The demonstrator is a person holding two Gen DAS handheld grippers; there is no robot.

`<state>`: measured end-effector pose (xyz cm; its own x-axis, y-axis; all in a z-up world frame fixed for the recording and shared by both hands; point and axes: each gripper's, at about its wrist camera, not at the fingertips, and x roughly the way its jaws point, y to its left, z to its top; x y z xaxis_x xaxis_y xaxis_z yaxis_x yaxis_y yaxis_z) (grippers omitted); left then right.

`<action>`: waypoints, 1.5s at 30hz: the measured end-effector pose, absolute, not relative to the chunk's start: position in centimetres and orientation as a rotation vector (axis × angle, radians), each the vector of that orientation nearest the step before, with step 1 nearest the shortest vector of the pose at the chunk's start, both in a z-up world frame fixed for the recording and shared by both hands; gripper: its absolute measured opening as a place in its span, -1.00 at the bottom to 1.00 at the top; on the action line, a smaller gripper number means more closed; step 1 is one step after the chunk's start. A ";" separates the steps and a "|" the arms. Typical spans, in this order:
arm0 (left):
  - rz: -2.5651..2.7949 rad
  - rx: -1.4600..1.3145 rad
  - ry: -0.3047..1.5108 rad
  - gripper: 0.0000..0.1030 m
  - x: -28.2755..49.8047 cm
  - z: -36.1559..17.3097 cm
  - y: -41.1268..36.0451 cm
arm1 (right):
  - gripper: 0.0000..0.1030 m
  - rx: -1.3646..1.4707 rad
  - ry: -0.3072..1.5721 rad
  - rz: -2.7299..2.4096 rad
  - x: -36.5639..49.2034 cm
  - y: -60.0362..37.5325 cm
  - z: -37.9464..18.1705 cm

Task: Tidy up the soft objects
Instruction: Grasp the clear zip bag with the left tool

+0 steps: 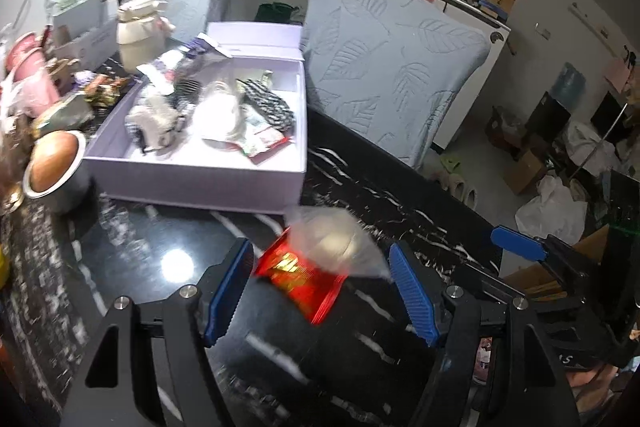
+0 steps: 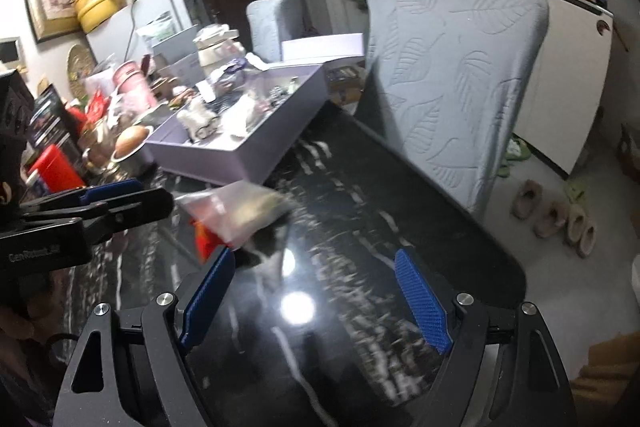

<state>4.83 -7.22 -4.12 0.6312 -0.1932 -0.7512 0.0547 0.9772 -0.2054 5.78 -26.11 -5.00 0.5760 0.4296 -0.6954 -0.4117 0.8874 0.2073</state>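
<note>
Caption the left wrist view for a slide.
Open left gripper above a red-and-clear packet on the black marble table, lavender box beyond.

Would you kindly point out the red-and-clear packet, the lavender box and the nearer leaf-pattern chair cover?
red-and-clear packet (image 1: pixel 308 279): left wrist view, on its red printed end.
lavender box (image 1: pixel 192 183): left wrist view, on its near outer wall.
leaf-pattern chair cover (image 2: pixel 456 87): right wrist view, middle of the backrest.

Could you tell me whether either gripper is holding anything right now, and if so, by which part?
Nothing is held. The left gripper stands open around the packet lying on the table, and the right gripper is open and empty.
</note>
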 end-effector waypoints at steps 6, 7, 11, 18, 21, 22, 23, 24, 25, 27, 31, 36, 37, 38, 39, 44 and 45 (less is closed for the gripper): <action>-0.132 -0.122 0.959 0.36 8.6 -6.5 -8.7 | 0.62 0.032 0.837 0.465 8.3 -27.7 -5.5; -0.130 -0.120 0.970 0.36 8.9 -6.9 -8.8 | 0.62 0.036 0.841 0.463 8.6 -27.8 -5.6; -0.129 -0.129 1.021 0.36 10.0 -8.5 -9.1 | 0.62 0.045 0.858 0.463 9.8 -28.4 -6.1; -0.115 -0.054 1.048 0.36 10.6 -9.8 -10.7 | 0.62 0.053 0.886 0.471 10.7 -28.7 -7.1; -0.118 -0.041 1.044 0.25 10.6 -10.2 -11.1 | 0.62 0.062 0.889 0.464 10.9 -29.1 -7.2; -0.121 -0.033 1.036 0.14 10.5 -10.3 -11.3 | 0.62 0.065 0.891 0.459 10.9 -29.3 -7.2; -0.120 -0.027 1.031 0.06 10.5 -10.2 -11.4 | 0.62 0.068 0.891 0.455 10.9 -29.4 -7.2; -0.127 -0.025 1.018 -0.02 10.3 -10.1 -11.4 | 0.62 0.071 0.892 0.452 10.8 -29.6 -7.2; -0.135 -0.027 1.011 -0.06 10.2 -10.0 -11.4 | 0.62 0.075 0.893 0.447 10.8 -29.7 -7.3; -0.147 -0.030 0.997 -0.17 9.8 -9.6 -11.4 | 0.62 0.082 0.895 0.439 10.6 -30.0 -7.3; -0.159 -0.036 0.941 -0.22 8.7 -7.9 -11.1 | 0.62 0.099 0.899 0.437 10.3 -30.1 -7.2; -0.181 -0.048 0.911 -0.30 7.9 -6.7 -10.5 | 0.62 0.113 0.897 0.458 9.7 -29.6 -7.0; -0.179 -0.052 0.904 -0.30 7.5 -6.4 -10.3 | 0.62 0.114 0.895 0.463 9.5 -29.4 -6.9; -0.178 -0.061 0.898 -0.30 7.1 -6.0 -9.9 | 0.62 0.115 0.893 0.468 9.4 -29.2 -6.8; -0.178 -0.073 0.892 -0.30 6.9 -5.7 -9.7 | 0.62 0.114 0.893 0.473 9.2 -29.0 -6.7; -0.137 -0.107 0.860 -0.30 5.0 -4.3 -7.3 | 0.62 0.103 0.891 0.509 8.5 -27.6 -6.4; -0.125 -0.115 0.854 -0.30 4.6 -4.0 -6.7 | 0.62 0.099 0.891 0.517 8.4 -27.2 -6.4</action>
<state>4.57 -6.73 -4.03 0.6504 -0.1557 -0.7435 0.0635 0.9865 -0.1511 8.38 -27.24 -6.41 0.5149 0.4701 -0.7168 -0.3895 0.8732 0.2929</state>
